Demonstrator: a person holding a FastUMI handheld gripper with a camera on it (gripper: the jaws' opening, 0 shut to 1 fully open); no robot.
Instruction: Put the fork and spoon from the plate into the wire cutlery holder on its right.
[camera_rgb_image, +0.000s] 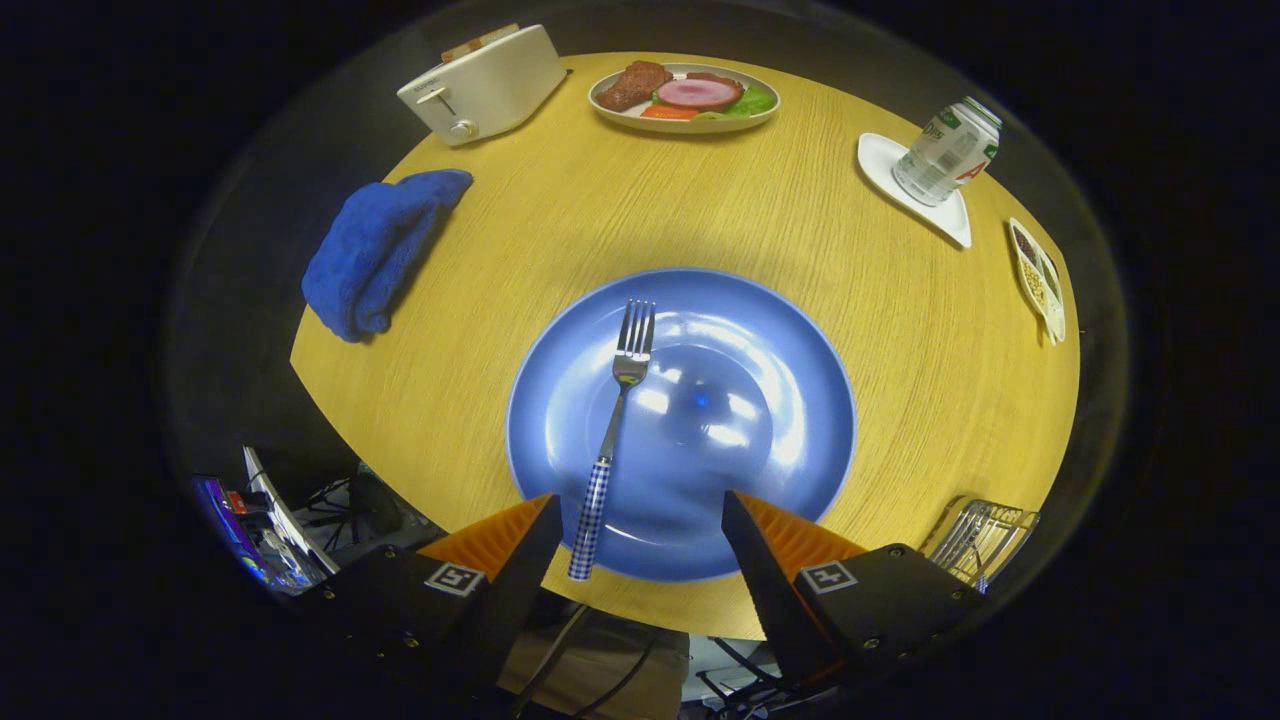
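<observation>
On the round wooden table (560, 220) sits a big glossy blue plate (760, 400), close to the near edge and catching a lot of ceiling glare. Next down in size, a cream toaster (485, 85) stands at the far left edge, and a crumpled blue towel (375, 250) hangs over the left edge. A white plate of food (683, 97) with meat and lettuce sits at the far edge. Over on the far right there's a small white dish (915, 190) with a tilted drinks can (947, 150) on it, and just past that a little divided dish (1038, 280) of seeds at the right edge.

The wire cutlery holder (980, 540) is at the near right edge, right of the plate, shiny metal bars, partly hidden by the gripper body.

The fork (612, 430) lies on the left half of the blue plate, steel tines pointing away, blue-and-white checked handle poking over the near rim, just beside the left finger.

The gripper (640, 525) is spread wide, nothing in it, fingers hovering over the plate's near rim with the fork handle between them, hugging the left one.
</observation>
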